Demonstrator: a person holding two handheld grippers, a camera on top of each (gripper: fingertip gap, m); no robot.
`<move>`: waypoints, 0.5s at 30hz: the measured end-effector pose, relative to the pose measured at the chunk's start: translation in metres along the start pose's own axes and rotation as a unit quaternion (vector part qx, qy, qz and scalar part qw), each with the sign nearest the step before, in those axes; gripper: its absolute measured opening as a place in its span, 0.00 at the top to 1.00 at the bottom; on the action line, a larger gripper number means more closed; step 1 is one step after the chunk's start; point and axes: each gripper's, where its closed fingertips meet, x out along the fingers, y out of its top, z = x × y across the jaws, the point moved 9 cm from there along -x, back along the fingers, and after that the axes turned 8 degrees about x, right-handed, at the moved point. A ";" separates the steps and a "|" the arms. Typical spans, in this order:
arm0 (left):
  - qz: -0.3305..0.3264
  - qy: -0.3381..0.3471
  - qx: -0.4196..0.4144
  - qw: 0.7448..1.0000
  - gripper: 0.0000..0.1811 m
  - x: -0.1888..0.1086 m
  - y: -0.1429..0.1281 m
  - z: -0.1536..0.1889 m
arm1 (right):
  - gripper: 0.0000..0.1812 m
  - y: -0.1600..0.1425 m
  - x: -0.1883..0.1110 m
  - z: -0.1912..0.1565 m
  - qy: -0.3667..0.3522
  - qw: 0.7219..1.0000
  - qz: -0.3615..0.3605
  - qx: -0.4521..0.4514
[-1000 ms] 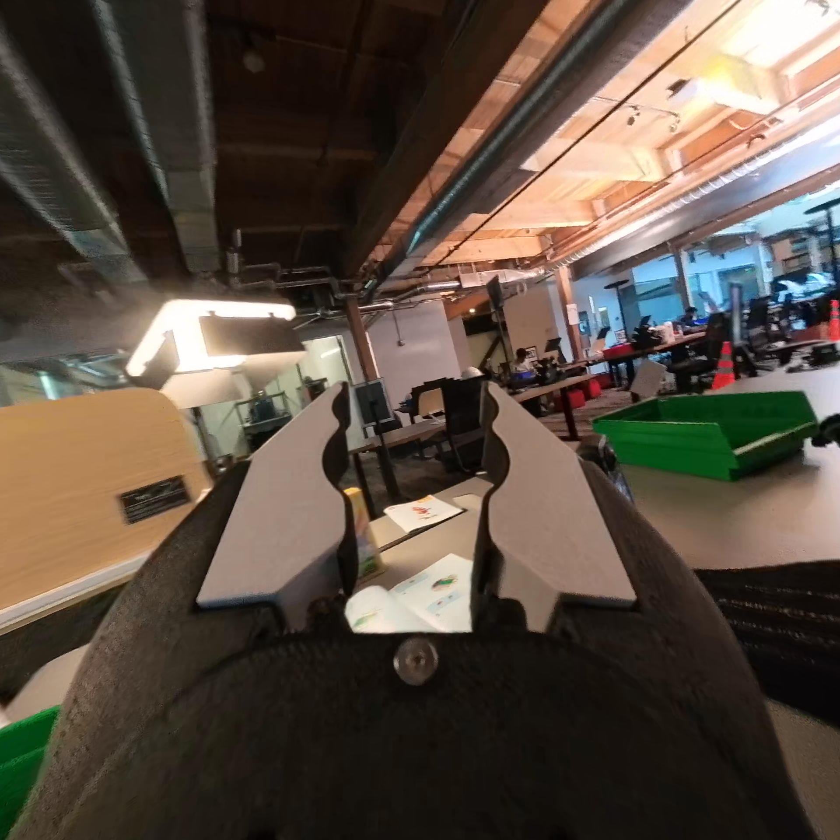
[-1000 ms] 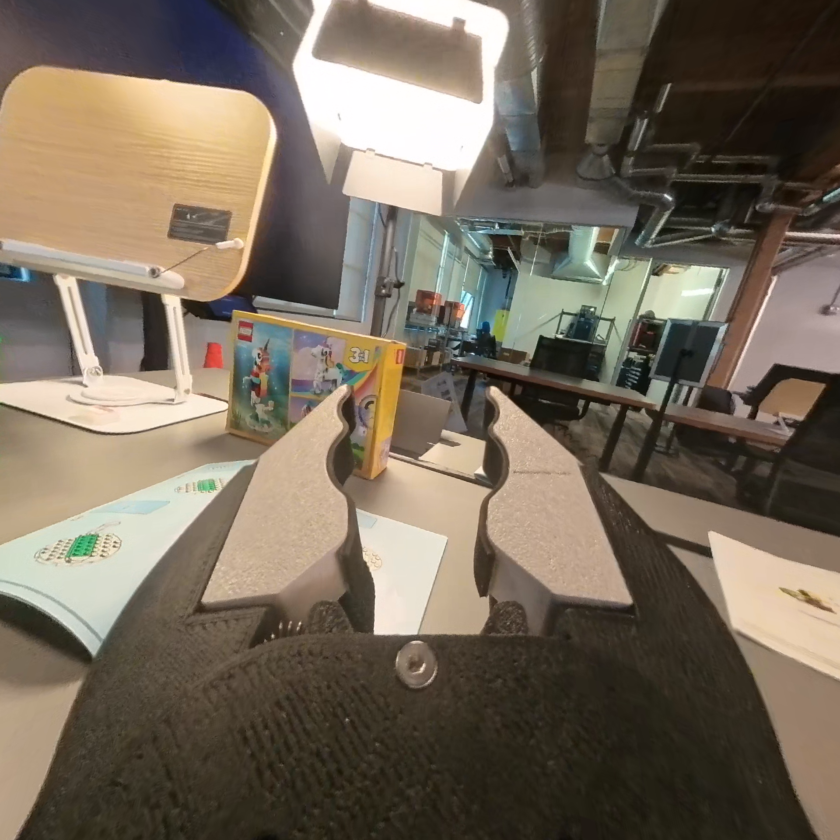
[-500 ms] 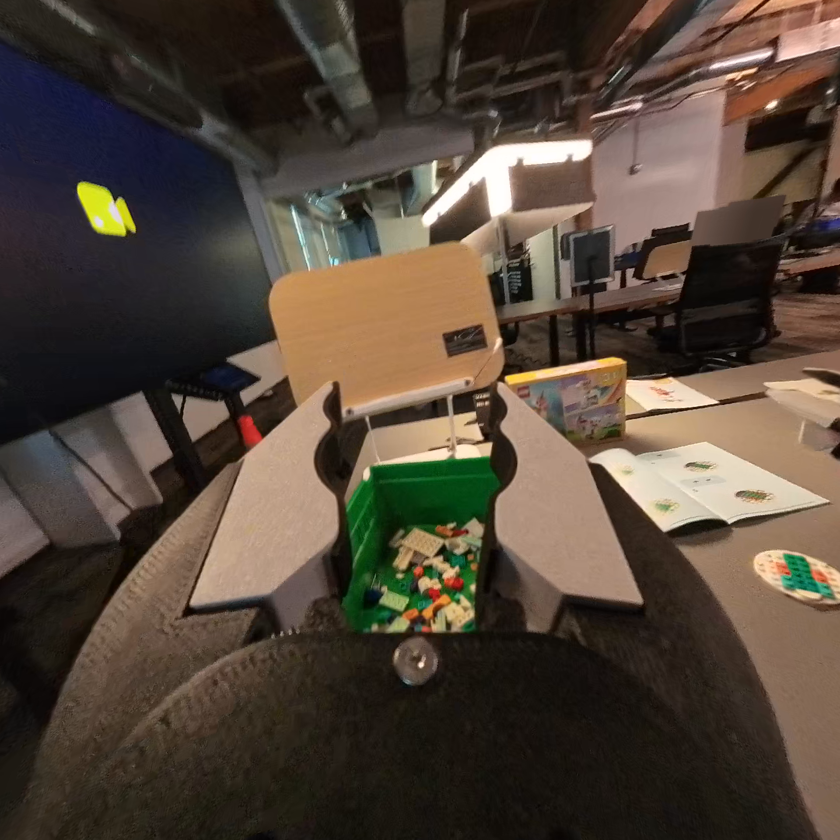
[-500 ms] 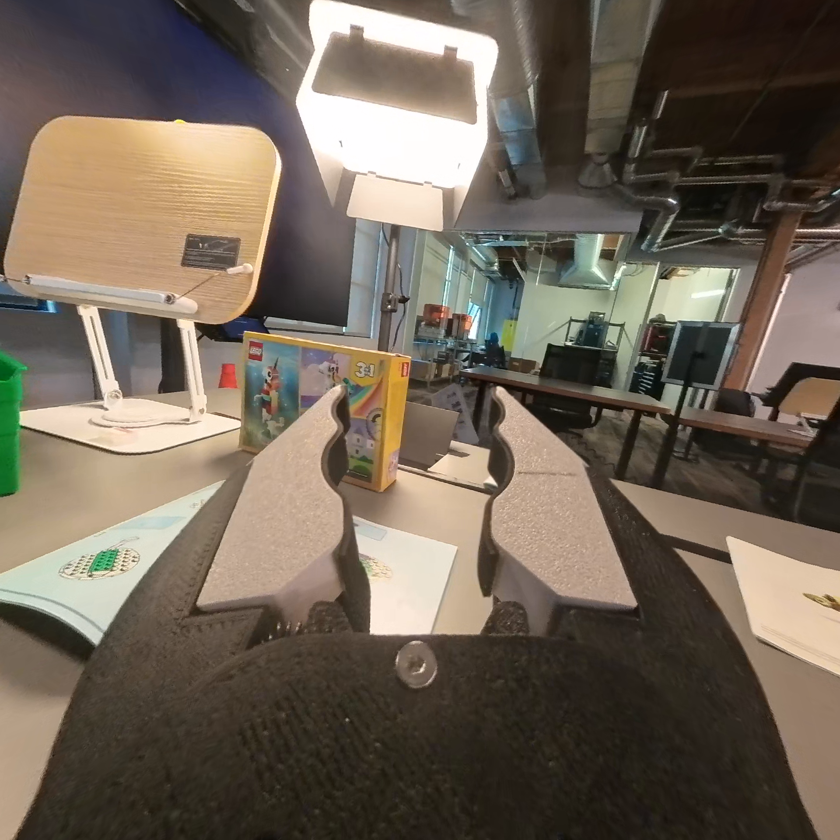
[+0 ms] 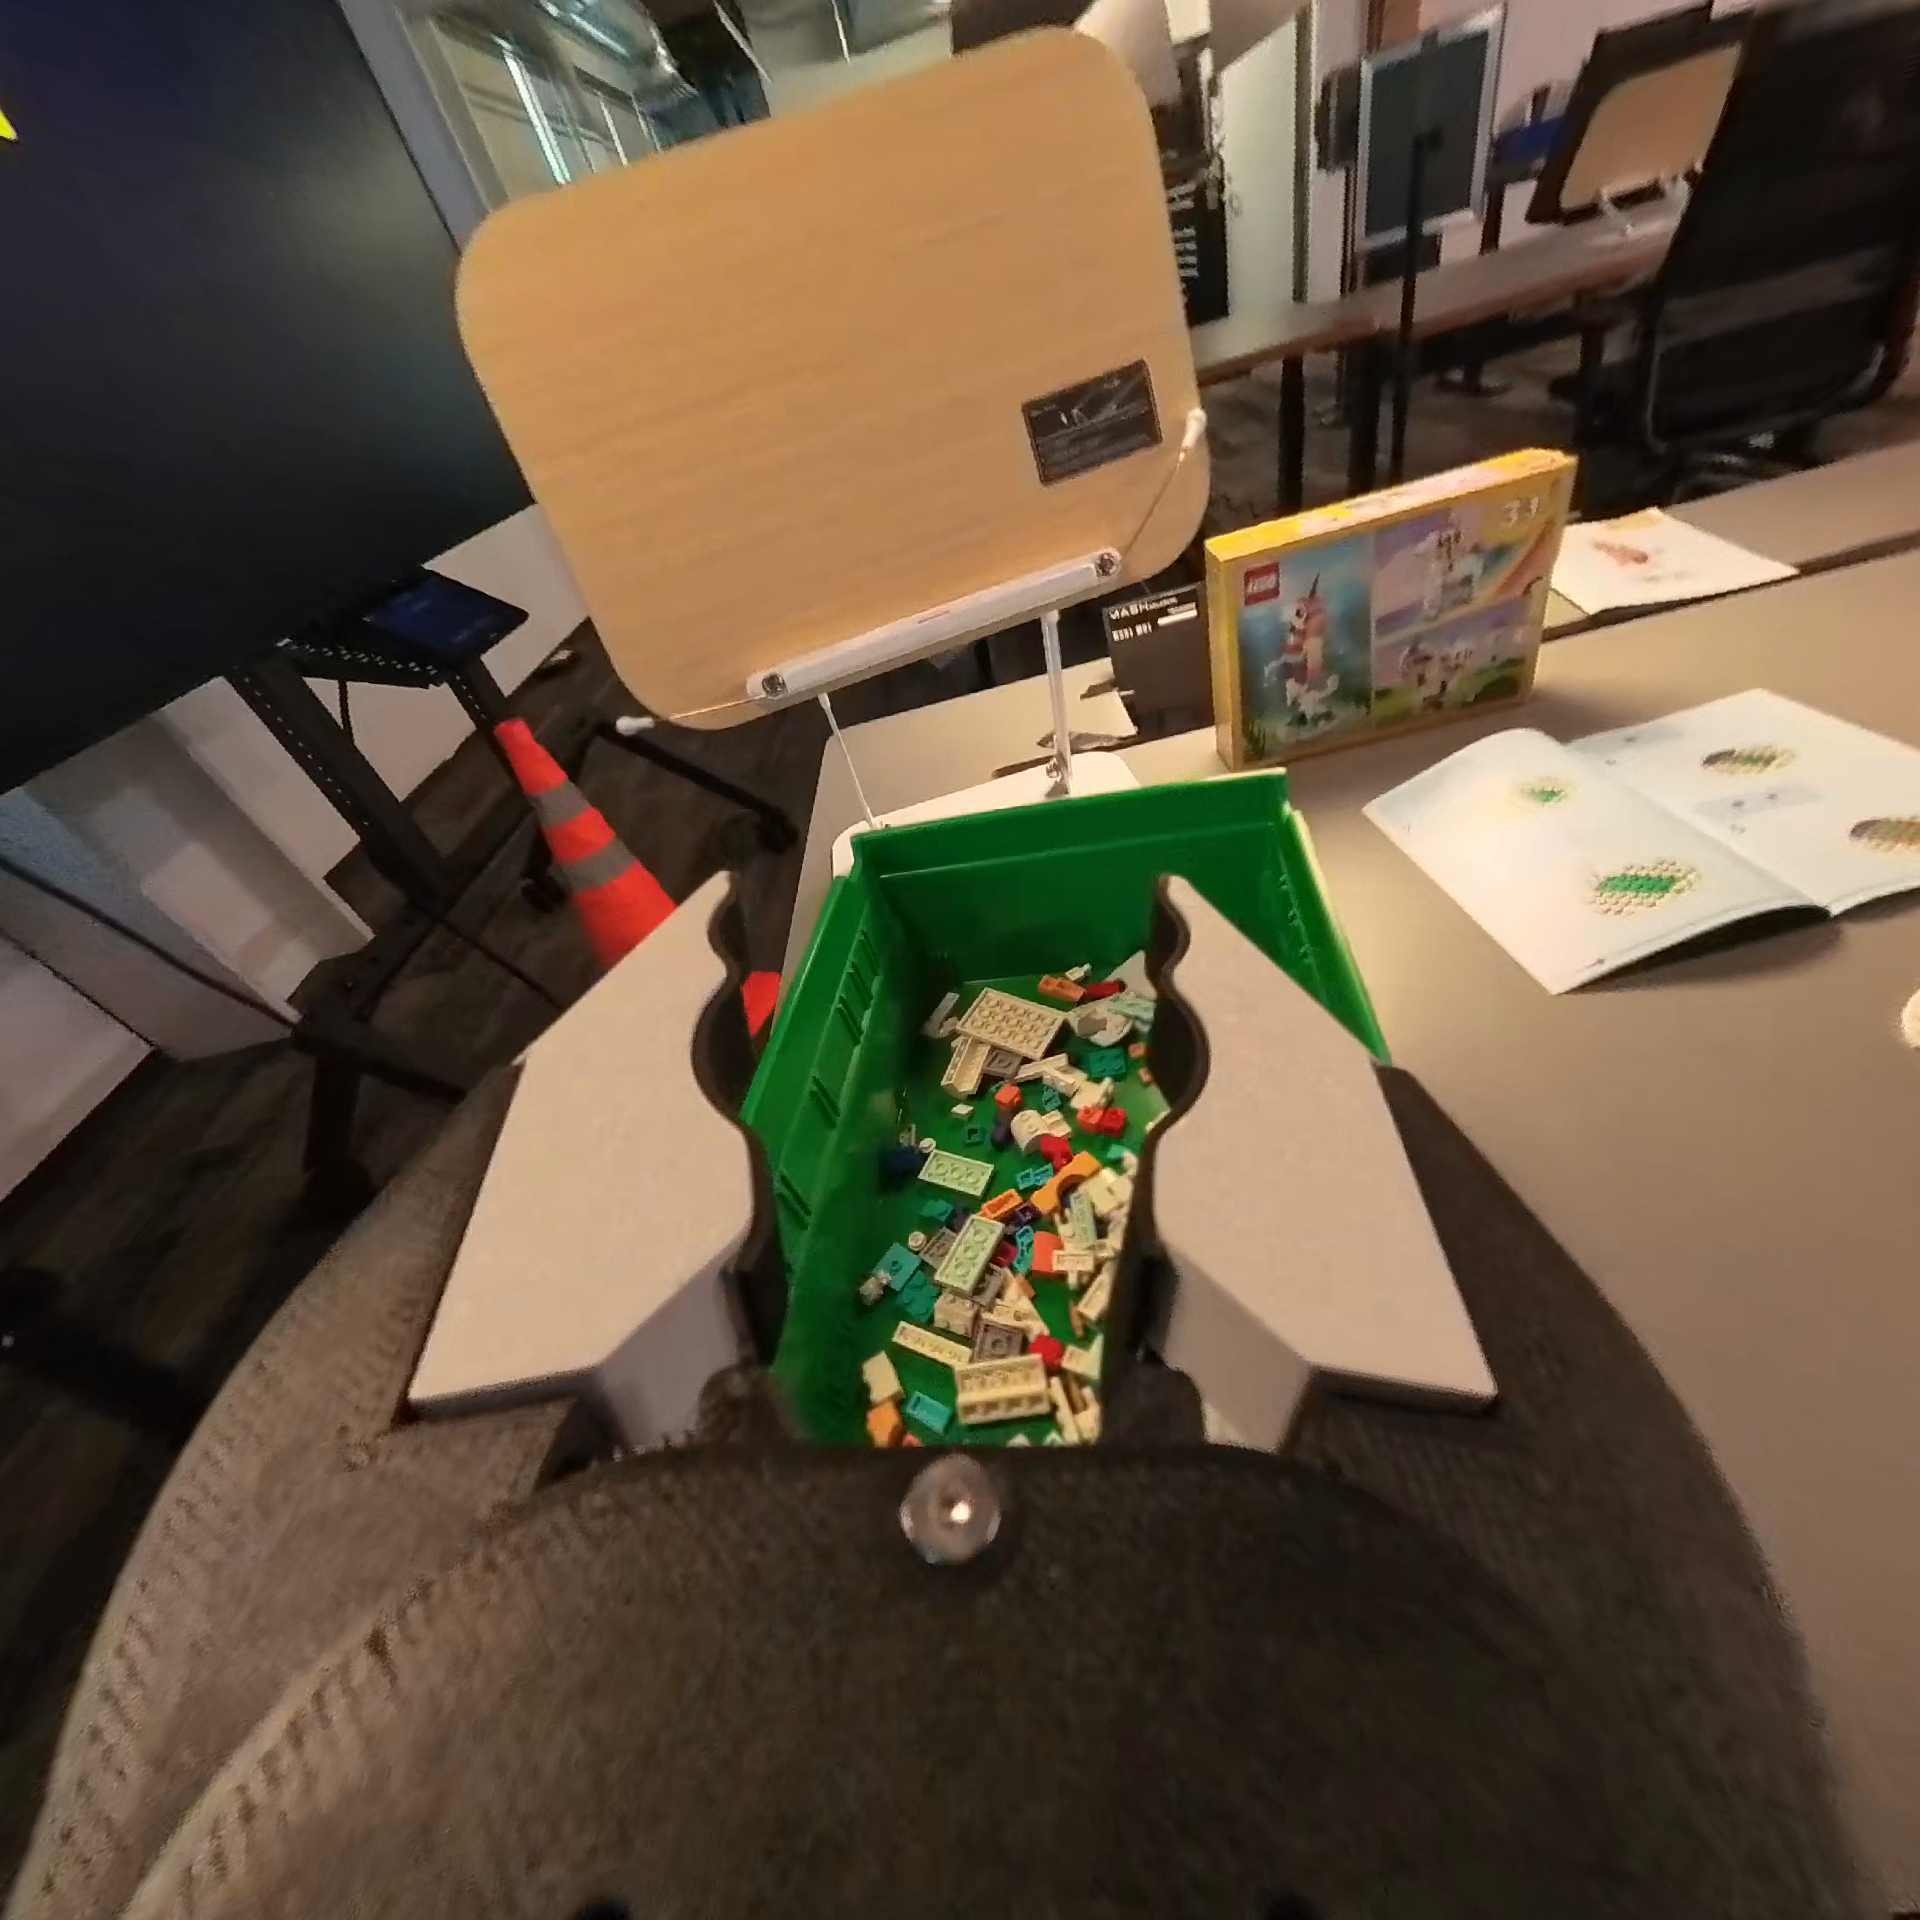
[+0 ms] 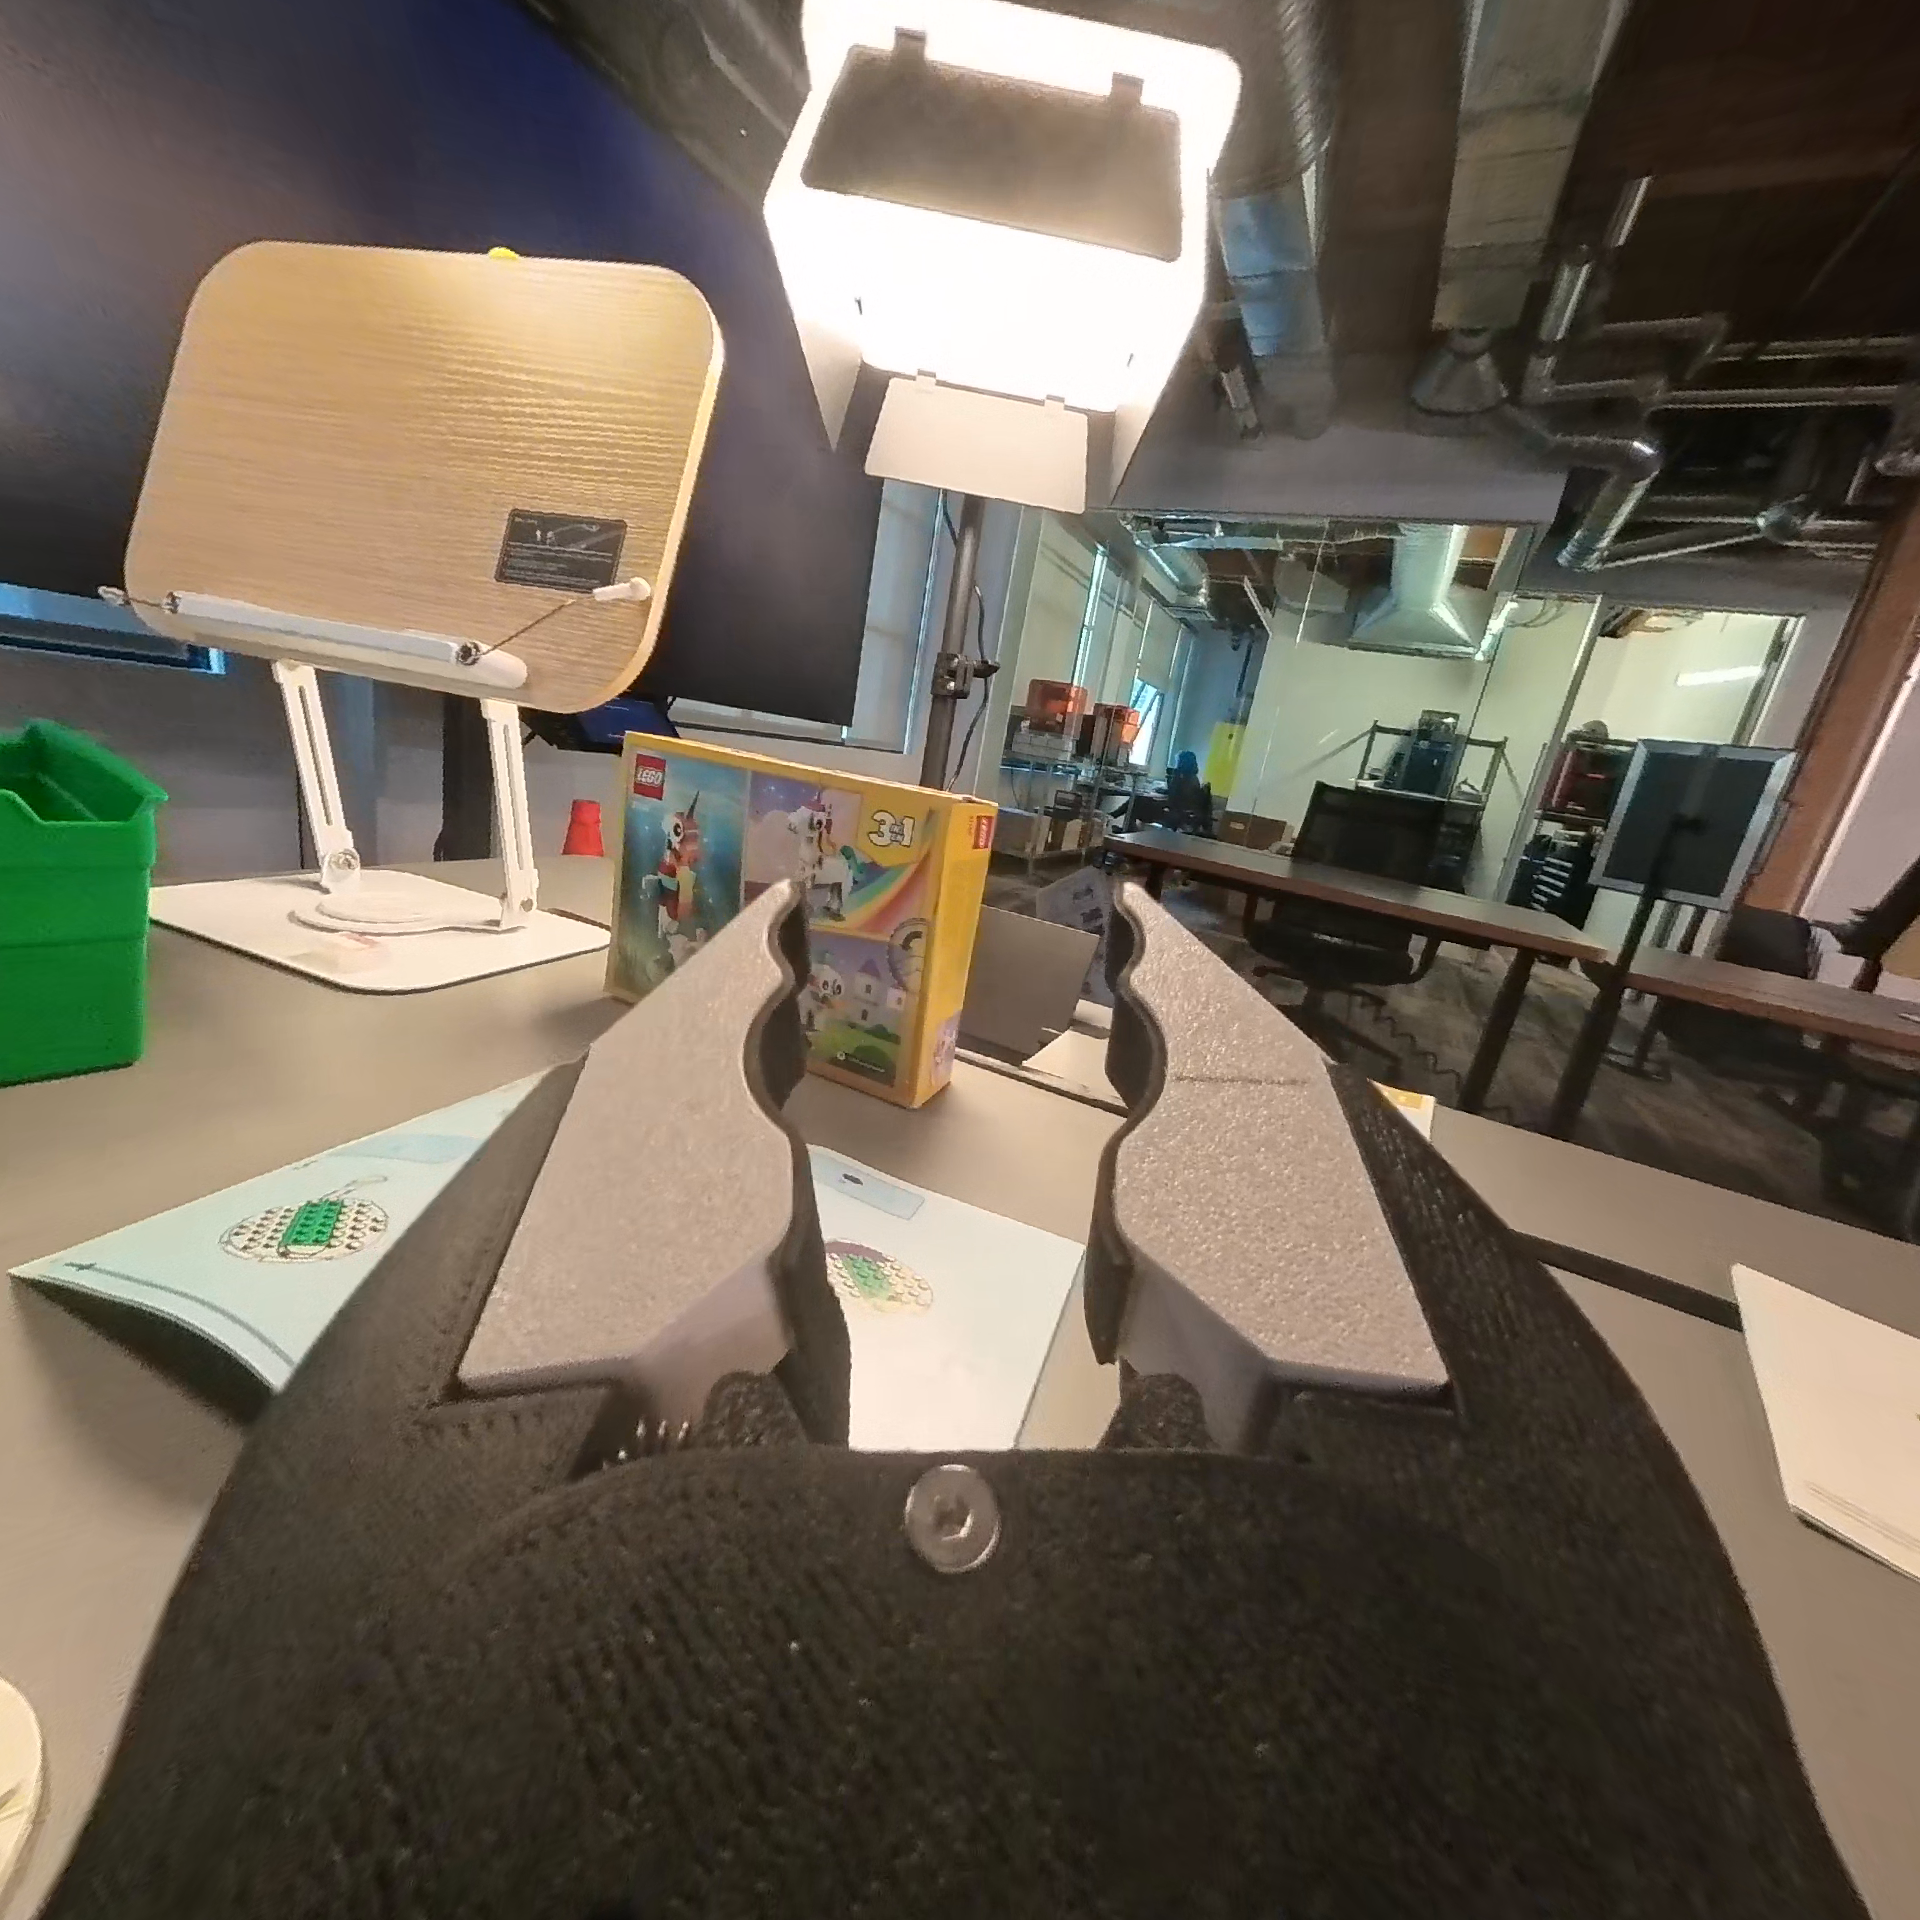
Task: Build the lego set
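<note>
A green bin (image 5: 1070, 831) holds several loose bricks (image 5: 1013, 1174) of many colours. My left gripper (image 5: 945, 899) is open and empty, held above the bin and looking down into it. My right gripper (image 6: 956, 904) is open and empty, low over the open instruction booklet (image 6: 312, 1236), which also shows in the left wrist view (image 5: 1662, 831). The yellow set box (image 6: 800, 904) stands upright behind the booklet; it also shows in the left wrist view (image 5: 1392, 613). The green bin shows at the far left of the right wrist view (image 6: 62, 894).
A wooden book stand (image 5: 831, 364) on a white base stands behind the bin, also in the right wrist view (image 6: 416, 468). An orange cone (image 5: 592, 852) stands on the floor left of the table. Loose paper sheets (image 6: 1839, 1403) lie at the right. A lamp (image 6: 997, 197) hangs overhead. One gripper's finger ends stand about 50 cm off the other's.
My left gripper has swung from facing the room to above the green bin, then tilted down and come closer over the bricks. My right gripper has shifted slightly; the bin has come into its view.
</note>
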 end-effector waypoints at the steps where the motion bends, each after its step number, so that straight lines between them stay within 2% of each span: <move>1: -0.003 -0.008 0.005 1.000 0.59 0.004 0.000 -0.001 | 0.70 0.000 0.000 0.000 -0.002 1.000 -0.002 -0.004; 9: -0.034 -0.060 0.049 0.996 0.68 0.027 -0.012 -0.007 | 0.71 -0.005 0.004 0.001 -0.008 1.000 -0.020 -0.013; 15: -0.056 -0.102 0.038 0.992 0.70 0.048 -0.029 -0.013 | 0.73 -0.006 0.005 0.000 -0.006 0.999 -0.029 -0.014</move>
